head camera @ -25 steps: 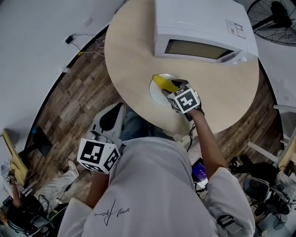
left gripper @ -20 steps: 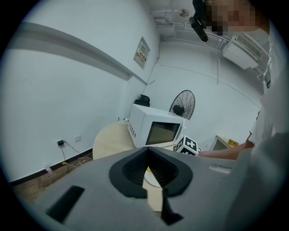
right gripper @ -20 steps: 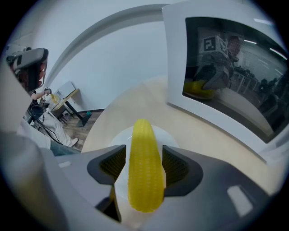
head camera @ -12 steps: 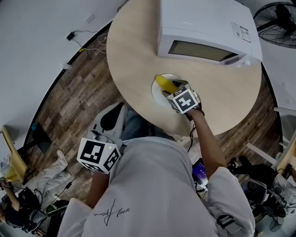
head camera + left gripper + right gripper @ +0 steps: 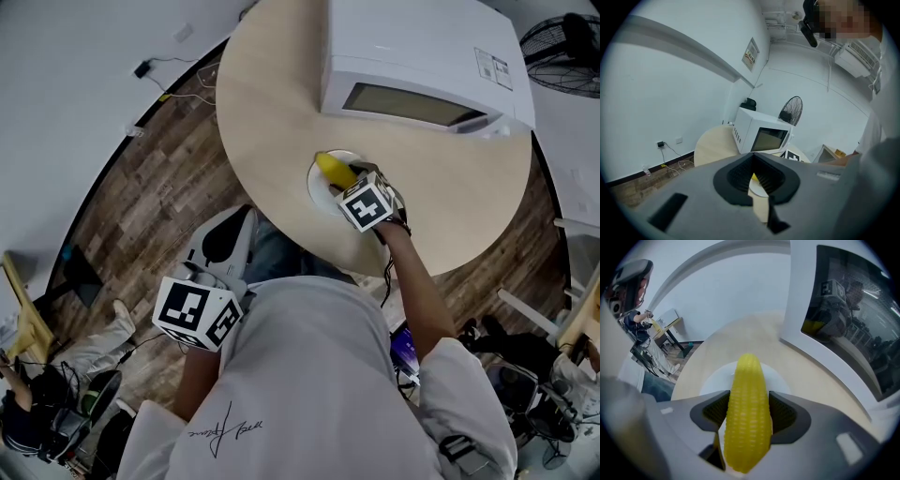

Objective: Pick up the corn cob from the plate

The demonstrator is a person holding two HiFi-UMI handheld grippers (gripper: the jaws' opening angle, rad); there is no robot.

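The right gripper [image 5: 749,416], its jaws having just been opening, is straddling the cob [image 5: 746,394] unclamped. The cob is lying on the plate [image 5: 712,378], unlifted. The left gripper [image 5: 757,176] is idling, released.

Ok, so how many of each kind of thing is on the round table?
corn cob: 1
plate: 1
microwave: 1
Total: 3

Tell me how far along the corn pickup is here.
Done: the right gripper is down at the plate, and its jaws have just been opening wide. In hand: they straddle the corn cob, not yet clamped. Remaining: close on it and lift; it lies on the plate.
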